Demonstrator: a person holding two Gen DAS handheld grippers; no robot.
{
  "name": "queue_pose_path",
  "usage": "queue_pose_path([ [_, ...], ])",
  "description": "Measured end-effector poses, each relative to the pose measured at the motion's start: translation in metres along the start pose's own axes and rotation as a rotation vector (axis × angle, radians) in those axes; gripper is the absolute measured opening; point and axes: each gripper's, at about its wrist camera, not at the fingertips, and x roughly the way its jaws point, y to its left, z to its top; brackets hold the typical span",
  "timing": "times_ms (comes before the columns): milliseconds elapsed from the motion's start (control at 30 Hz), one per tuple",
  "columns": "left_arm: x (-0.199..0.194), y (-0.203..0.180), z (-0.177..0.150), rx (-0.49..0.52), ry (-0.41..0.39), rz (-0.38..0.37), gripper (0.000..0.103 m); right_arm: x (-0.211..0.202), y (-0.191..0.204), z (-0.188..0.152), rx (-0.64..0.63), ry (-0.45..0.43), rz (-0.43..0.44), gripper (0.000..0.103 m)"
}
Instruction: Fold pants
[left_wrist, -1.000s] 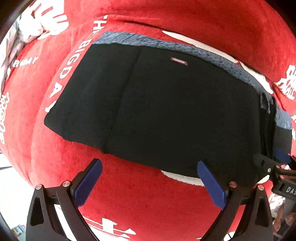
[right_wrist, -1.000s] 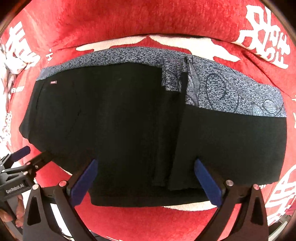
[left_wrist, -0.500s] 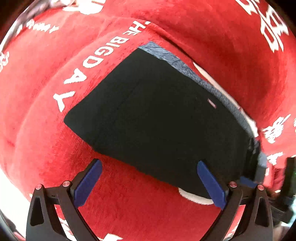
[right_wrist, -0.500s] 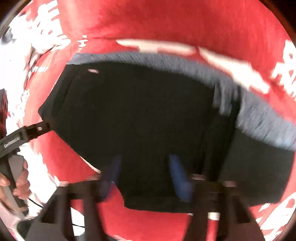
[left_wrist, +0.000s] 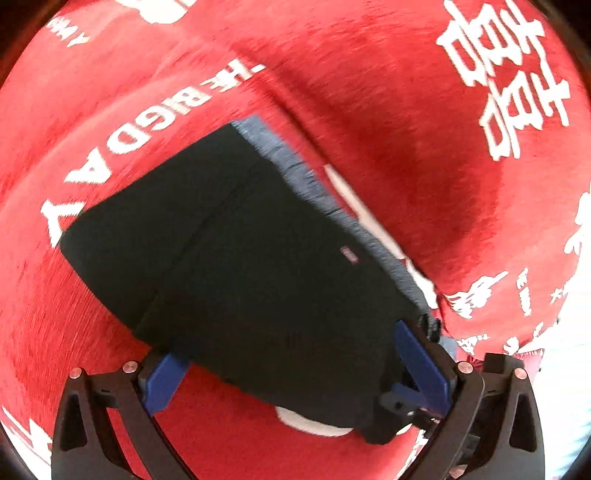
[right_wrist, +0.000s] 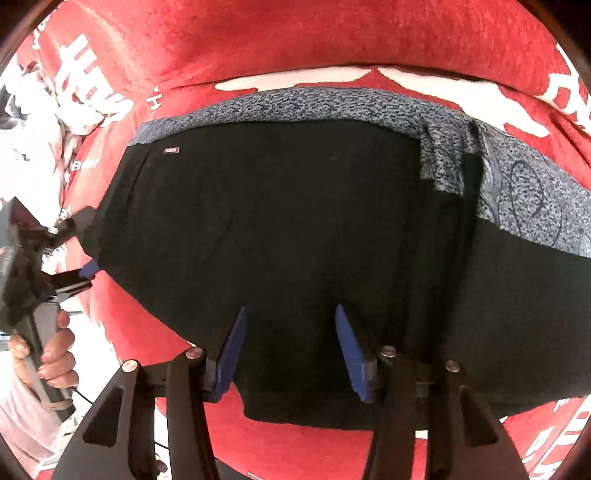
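Black pants (left_wrist: 240, 258) with a grey patterned waistband (right_wrist: 314, 105) lie folded flat on a red plush blanket (left_wrist: 369, 74). My left gripper (left_wrist: 291, 365) is open, its blue pads straddling the near edge of the pants at their left end. It also shows at the left of the right wrist view (right_wrist: 79, 251). My right gripper (right_wrist: 290, 350) is partly closed over the near edge of the pants; its pads stand apart, with black cloth between them. The right gripper's tip shows in the left wrist view (left_wrist: 428, 325).
The red blanket bears white lettering (left_wrist: 129, 144) and white characters (left_wrist: 506, 85). A crumpled white and grey cloth (right_wrist: 33, 122) lies at the far left. A bare hand (right_wrist: 48, 354) holds the left gripper's handle.
Both grippers have moved forward onto the near edge of the pants. The right gripper's jaws have narrowed from wide open. The left view has swung toward the pants' left end.
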Motion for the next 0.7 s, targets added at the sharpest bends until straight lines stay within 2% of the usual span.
queue_pose_path([
  [133, 0.024, 0.011, 0.006, -0.034, 0.040, 0.061, 0.103, 0.000, 0.001, -0.001, -0.017, -0.001, -0.004, 0.059],
  [167, 0.026, 0.010, 0.007, -0.020, 0.028, 0.083, 0.103, -0.001, 0.001, -0.002, -0.021, -0.001, -0.006, 0.060],
  [200, 0.025, 0.005, 0.007, 0.008, 0.016, 0.119, 0.098, 0.000, 0.002, -0.002, -0.025, -0.002, -0.006, 0.060],
  [233, 0.028, -0.005, 0.007, 0.054, 0.011, 0.198, 0.091, -0.001, 0.002, -0.002, -0.025, -0.001, -0.005, 0.061],
  [267, 0.031, -0.012, 0.007, 0.102, 0.006, 0.280, 0.072, -0.001, 0.002, -0.001, -0.023, 0.003, -0.004, 0.061],
  [300, 0.032, -0.016, 0.006, 0.136, 0.002, 0.336, 0.060, -0.002, 0.002, 0.001, -0.019, 0.011, -0.003, 0.061],
  [367, 0.029, -0.026, 0.004, 0.192, -0.030, 0.390, 0.045, -0.010, 0.004, 0.008, -0.012, 0.028, 0.006, 0.061],
  [400, 0.028, -0.035, 0.002, 0.253, -0.043, 0.434, 0.040, -0.016, 0.004, 0.011, -0.014, 0.024, 0.012, 0.061],
  [467, 0.027, -0.053, -0.009, 0.408, -0.078, 0.514, 0.038, -0.034, 0.010, 0.026, -0.026, -0.009, 0.041, 0.061],
  [500, 0.030, -0.063, -0.016, 0.497, -0.098, 0.562, 0.038, -0.042, 0.014, 0.036, -0.034, -0.017, 0.062, 0.065],
  [533, 0.035, -0.076, -0.028, 0.631, -0.124, 0.638, 0.038, -0.049, 0.019, 0.050, -0.040, -0.014, 0.092, 0.069],
  [567, 0.040, -0.082, -0.039, 0.724, -0.141, 0.688, 0.038, -0.053, 0.025, 0.063, -0.043, -0.004, 0.127, 0.079],
  [633, 0.049, -0.093, -0.057, 0.887, -0.177, 0.775, 0.038, -0.058, 0.043, 0.093, -0.058, 0.030, 0.219, 0.082],
  [700, 0.051, -0.094, -0.063, 0.954, -0.190, 0.803, 0.038, -0.054, 0.069, 0.119, -0.092, 0.087, 0.307, 0.083],
])
